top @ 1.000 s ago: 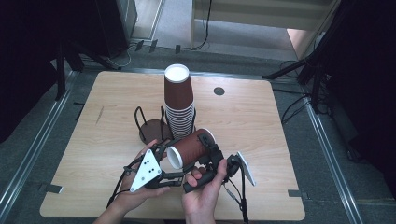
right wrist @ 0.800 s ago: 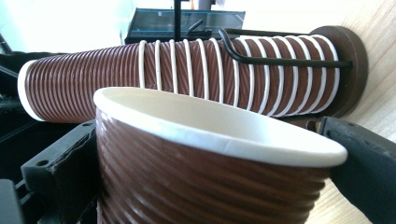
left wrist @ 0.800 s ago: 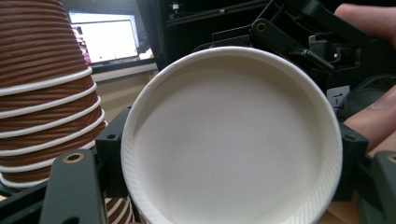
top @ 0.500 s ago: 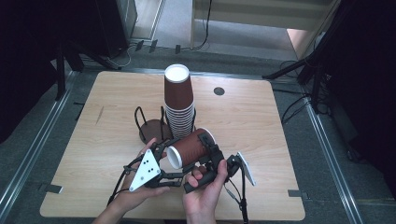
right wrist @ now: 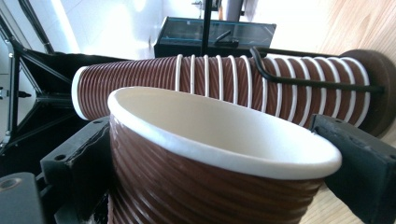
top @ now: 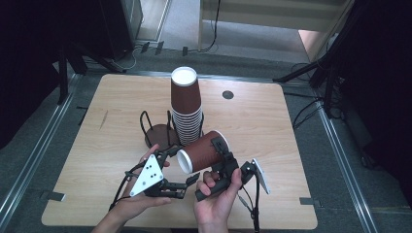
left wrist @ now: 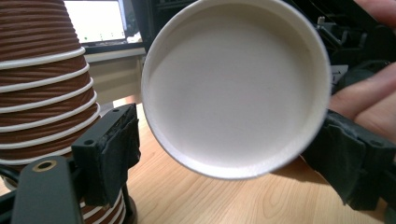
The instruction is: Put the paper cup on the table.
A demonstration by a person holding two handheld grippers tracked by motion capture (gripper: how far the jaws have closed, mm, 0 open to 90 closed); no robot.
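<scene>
Cup (top: 201, 151) held off the desk (top: 272, 126) in my right claw (top: 221, 158), its jaws clamped on the ribbed wall, long axis level, rim toward my left claw (top: 187, 177). Left jaws have just been opening and now stand apart either side of the rim, not pressing. Stack of cups (top: 186, 109) in its wire rack stands just behind.

cup (top: 201, 151): ribbed brown paper, matt | table (top: 272, 121): smooth wood
</scene>
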